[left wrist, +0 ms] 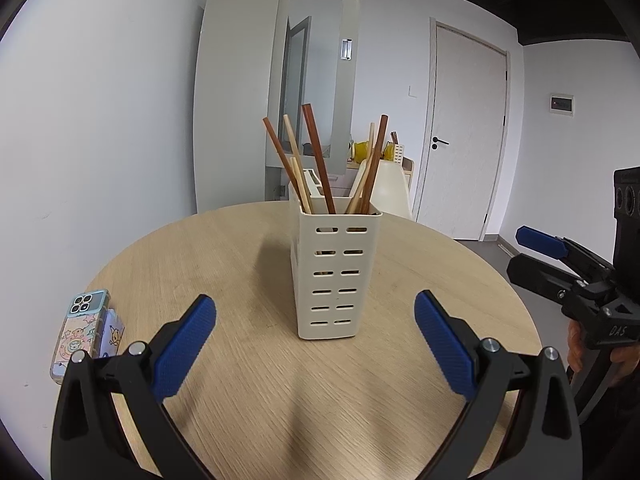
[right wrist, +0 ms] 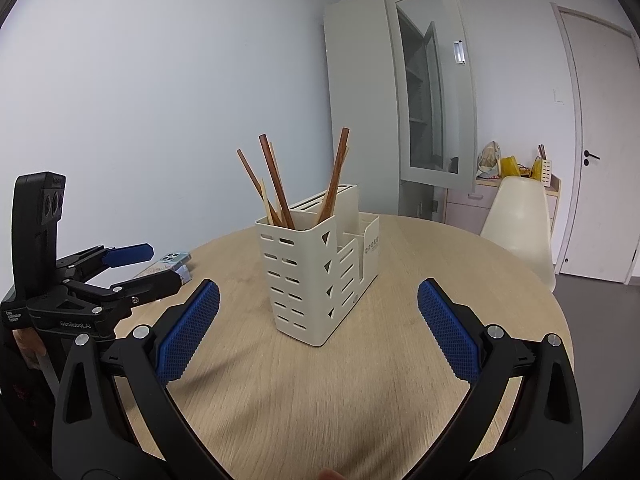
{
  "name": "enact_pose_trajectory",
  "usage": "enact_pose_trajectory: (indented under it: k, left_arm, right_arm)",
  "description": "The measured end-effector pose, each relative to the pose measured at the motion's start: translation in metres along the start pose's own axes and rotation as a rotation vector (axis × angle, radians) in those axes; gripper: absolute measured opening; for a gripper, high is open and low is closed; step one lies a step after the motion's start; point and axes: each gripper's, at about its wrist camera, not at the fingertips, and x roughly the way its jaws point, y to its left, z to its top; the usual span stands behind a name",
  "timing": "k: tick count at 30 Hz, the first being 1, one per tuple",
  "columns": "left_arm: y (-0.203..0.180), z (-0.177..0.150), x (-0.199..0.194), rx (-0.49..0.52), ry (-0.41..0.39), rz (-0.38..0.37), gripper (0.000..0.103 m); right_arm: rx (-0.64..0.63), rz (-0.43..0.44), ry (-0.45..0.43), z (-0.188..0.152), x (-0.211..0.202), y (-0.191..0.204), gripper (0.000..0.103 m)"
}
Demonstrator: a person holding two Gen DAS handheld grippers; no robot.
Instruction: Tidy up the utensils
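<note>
Bare tabletop around holder — phone aside

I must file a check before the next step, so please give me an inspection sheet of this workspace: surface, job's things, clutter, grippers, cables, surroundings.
Surface: round wooden table, light grain, bare around the holder.
Job's things: cream utensil holder upright near the table's middle; chopsticks, dark and pale, stand leaning in its front compartment. The other compartments look empty in the right wrist view.
Clutter: phone in a cartoon case at the table's left edge, a small packet beside it.
Grippers: left gripper open, holding nothing; right gripper open, holding nothing.
Cables: nothing seen.
Surroundings: white walls, glass-door cabinet, cream chair, closed door, a side cabinet with small items.
</note>
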Motion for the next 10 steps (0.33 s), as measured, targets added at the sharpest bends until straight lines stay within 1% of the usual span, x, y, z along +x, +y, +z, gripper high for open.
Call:
enact_pose_trajectory:
  k: [10]
  left_arm:
    - [0.0023,-0.0006,-0.0014,-0.008,-0.008,-0.001,0.098]
  right_arm:
    - [-0.010,-0.007,0.014,-0.0007,0.0033,0.0034,0.095]
